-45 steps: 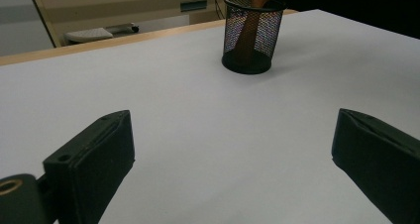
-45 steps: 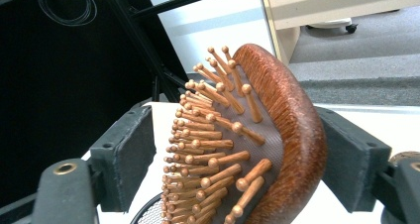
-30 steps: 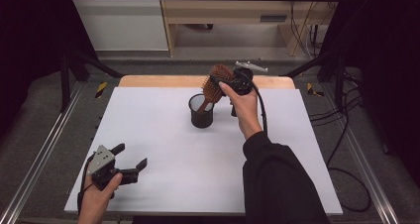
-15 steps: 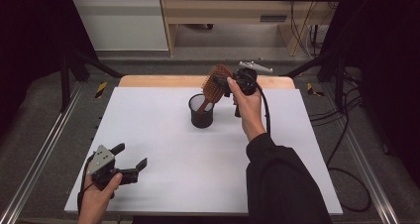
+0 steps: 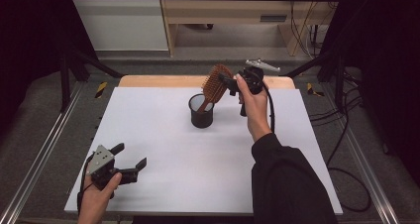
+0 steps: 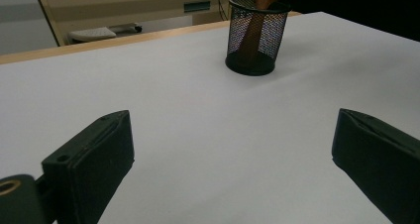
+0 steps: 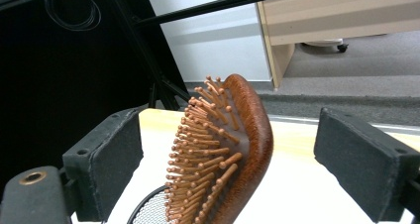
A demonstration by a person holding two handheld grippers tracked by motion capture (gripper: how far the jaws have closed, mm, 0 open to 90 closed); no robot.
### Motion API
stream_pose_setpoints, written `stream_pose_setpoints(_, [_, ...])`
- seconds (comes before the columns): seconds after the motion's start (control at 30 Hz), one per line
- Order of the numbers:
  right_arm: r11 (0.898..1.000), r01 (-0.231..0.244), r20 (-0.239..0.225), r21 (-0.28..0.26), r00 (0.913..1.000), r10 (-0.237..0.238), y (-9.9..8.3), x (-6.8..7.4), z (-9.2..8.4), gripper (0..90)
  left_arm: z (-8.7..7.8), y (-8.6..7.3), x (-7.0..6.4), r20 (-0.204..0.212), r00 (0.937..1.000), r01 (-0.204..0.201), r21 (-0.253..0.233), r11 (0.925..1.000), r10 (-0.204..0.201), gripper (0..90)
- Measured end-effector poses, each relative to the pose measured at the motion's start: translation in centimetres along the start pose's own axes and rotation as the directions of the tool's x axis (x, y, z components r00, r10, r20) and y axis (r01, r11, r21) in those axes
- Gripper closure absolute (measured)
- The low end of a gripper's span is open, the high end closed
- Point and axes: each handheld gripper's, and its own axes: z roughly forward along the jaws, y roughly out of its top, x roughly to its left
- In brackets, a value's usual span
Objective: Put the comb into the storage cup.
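Near the table's [image 5: 163, 135] front left corner, left gripper [image 5: 132, 161] rests low in the person's hand, jaws spread wide and level, nothing between them. Toward the far middle stands a black mesh cup [image 5: 201, 111]; a wooden hairbrush [image 5: 216, 83] stands in it, handle down, head tilted out above the rim. Right of it, right gripper [image 5: 229, 80] is held up at the brush head, forearm reaching in from below. Its jaws stand open either side of the head, pads clear of it.
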Motion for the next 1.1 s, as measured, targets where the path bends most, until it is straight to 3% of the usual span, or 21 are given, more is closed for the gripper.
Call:
stream_pose_setpoints(0.23, [1.000,0.027,0.009,-0.005,0.9996,-0.027,0.2,0.0,-0.4,12.5,0.0,0.0,0.1,-0.002,1.0000,-0.001,-0.002,1.0000,0.001,2.9])
stream_pose_setpoints(0.33, [0.998,0.059,0.045,-0.014,0.9973,-0.058,0.3,0.1,-0.6,9.4,0.0,0.0,0.1,-0.003,1.0000,0.000,-0.002,1.0000,0.000,2.9])
stream_pose_setpoints(0.57, [0.987,0.153,0.143,-0.046,0.9791,-0.145,0.4,0.2,-0.9,6.8,0.0,-0.1,0.2,-0.007,1.0000,0.003,0.001,1.0000,-0.003,2.9])
stream_pose_setpoints(1.1, [0.965,0.246,0.186,-0.092,0.9563,-0.226,0.2,0.4,-2.3,6.9,-0.2,0.0,0.2,-0.011,0.9999,-0.003,-0.006,1.0000,0.003,2.8])
